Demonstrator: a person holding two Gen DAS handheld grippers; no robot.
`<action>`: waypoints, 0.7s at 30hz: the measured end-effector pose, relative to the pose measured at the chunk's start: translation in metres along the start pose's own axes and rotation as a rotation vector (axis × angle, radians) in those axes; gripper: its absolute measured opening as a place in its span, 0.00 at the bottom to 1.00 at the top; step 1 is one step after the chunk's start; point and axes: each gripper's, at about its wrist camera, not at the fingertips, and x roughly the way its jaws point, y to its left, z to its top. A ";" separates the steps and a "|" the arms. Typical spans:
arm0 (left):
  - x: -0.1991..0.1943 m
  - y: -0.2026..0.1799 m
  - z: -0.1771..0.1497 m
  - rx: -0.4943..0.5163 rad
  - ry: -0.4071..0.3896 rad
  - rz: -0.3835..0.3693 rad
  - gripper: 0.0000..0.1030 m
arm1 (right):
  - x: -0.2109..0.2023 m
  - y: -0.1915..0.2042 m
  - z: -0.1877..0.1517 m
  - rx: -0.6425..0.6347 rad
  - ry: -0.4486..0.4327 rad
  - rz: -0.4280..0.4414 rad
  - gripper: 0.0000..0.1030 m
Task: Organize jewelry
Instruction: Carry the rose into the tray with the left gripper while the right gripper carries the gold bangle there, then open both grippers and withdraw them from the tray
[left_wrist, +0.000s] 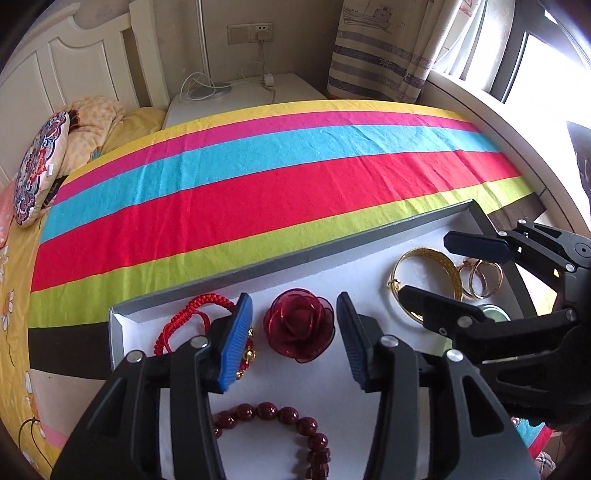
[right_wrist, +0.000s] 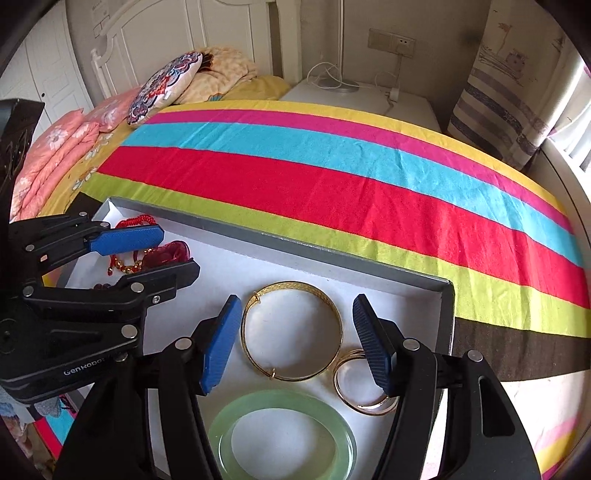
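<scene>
Flat in the tray (right_wrist: 445, 295), gold bangle (right_wrist: 291, 332); both grippers (left_wrist: 295, 339) (right_wrist: 295, 339) spread wide, empty.

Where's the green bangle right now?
Right wrist view, bottom centre: the green bangle lies in the tray, just below the gold bangle, left of the gold rings.

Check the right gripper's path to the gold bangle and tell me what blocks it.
Nothing visible blocks it. The right gripper is open with its fingers either side of the gold bangle in the tray. The green bangle lies nearer the camera, the gold rings to the right.
</scene>
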 end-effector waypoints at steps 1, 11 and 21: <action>-0.004 0.003 0.000 -0.008 -0.012 -0.007 0.59 | -0.006 -0.002 -0.002 0.011 -0.018 0.007 0.64; -0.136 0.015 -0.005 0.019 -0.307 0.062 0.97 | -0.120 -0.005 -0.018 -0.015 -0.301 0.094 0.75; -0.187 0.025 -0.083 0.023 -0.386 0.246 0.98 | -0.163 0.014 -0.085 -0.076 -0.405 0.092 0.84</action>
